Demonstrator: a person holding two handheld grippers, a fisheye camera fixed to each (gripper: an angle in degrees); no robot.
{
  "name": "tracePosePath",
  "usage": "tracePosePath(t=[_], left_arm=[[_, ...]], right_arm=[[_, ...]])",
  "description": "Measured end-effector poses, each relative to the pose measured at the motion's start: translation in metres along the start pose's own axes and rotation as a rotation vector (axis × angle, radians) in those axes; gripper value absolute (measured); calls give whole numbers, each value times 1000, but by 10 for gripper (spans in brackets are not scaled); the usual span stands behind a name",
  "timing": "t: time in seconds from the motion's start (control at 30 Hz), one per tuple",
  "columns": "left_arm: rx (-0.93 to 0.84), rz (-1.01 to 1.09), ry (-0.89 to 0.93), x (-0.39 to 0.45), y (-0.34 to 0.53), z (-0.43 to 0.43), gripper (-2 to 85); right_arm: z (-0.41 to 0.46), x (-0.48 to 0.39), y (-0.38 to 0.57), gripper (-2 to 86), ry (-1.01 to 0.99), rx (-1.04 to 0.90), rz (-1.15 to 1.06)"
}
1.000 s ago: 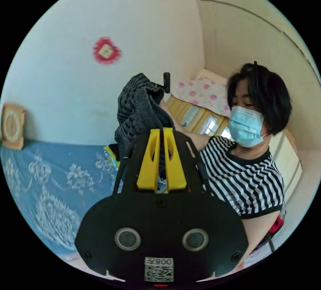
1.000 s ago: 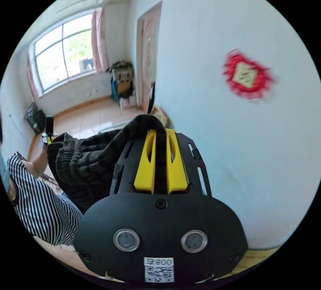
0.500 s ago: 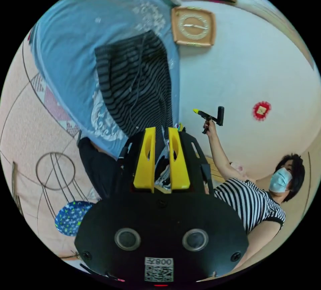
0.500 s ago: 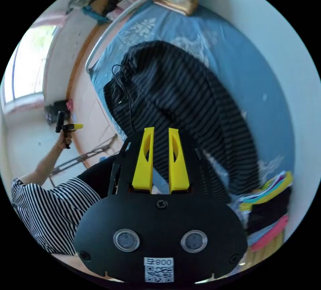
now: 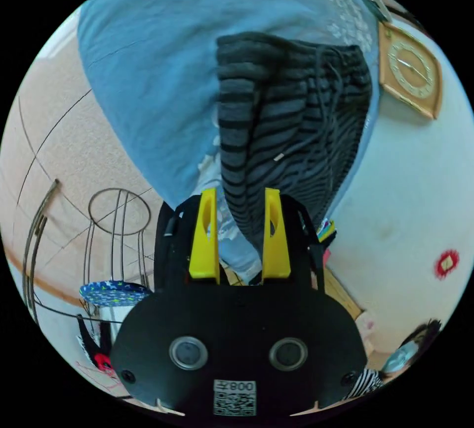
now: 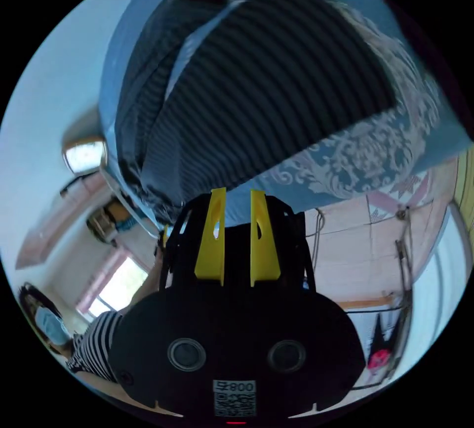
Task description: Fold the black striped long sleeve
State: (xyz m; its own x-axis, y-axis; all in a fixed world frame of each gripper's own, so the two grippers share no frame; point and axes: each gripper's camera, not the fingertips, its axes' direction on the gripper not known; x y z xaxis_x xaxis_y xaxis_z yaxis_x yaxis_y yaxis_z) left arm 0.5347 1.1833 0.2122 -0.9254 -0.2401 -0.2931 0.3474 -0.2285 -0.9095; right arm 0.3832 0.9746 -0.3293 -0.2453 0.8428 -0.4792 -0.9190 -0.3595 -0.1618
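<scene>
Your left gripper has its jaws wide w/ nothing held; the shirt starts right btwn the tips and runs up-frame to upper right, long axis away from you, on the blue cover. Right gripper is narrow but parted, also holding nothing; shirt sits just past its tips, spread across upper frame. Left looks nearer the cloth edge, so prob. grab there first.

Striped long sleeve lies on blue cloth.
</scene>
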Motion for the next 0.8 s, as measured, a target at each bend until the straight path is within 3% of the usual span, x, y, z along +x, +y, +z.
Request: tracePosePath(t=[0.1, 0.2, 0.33, 0.53, 0.67, 0.8], left_arm=[[18, -33, 54, 11, -20, -21, 134], [8, -13, -74, 33, -35, -47, 114], [0, 30, -63, 56, -49, -81, 77], [-9, 113, -198, 108, -64, -124, 51], [-2, 134, -213, 130, -70, -148, 50], [6, 165, -223, 155, -73, -169, 48]], right_arm=[[32, 49, 11, 91, -122, 134, 184], [65, 81, 16, 95, -223, 268, 291], [115, 104, 7, 108, -330, 371, 375], [185, 110, -16, 66, -243, 325, 406], [219, 125, -14, 30, -386, 331, 357], [235, 127, -19, 16, -379, 299, 299]])
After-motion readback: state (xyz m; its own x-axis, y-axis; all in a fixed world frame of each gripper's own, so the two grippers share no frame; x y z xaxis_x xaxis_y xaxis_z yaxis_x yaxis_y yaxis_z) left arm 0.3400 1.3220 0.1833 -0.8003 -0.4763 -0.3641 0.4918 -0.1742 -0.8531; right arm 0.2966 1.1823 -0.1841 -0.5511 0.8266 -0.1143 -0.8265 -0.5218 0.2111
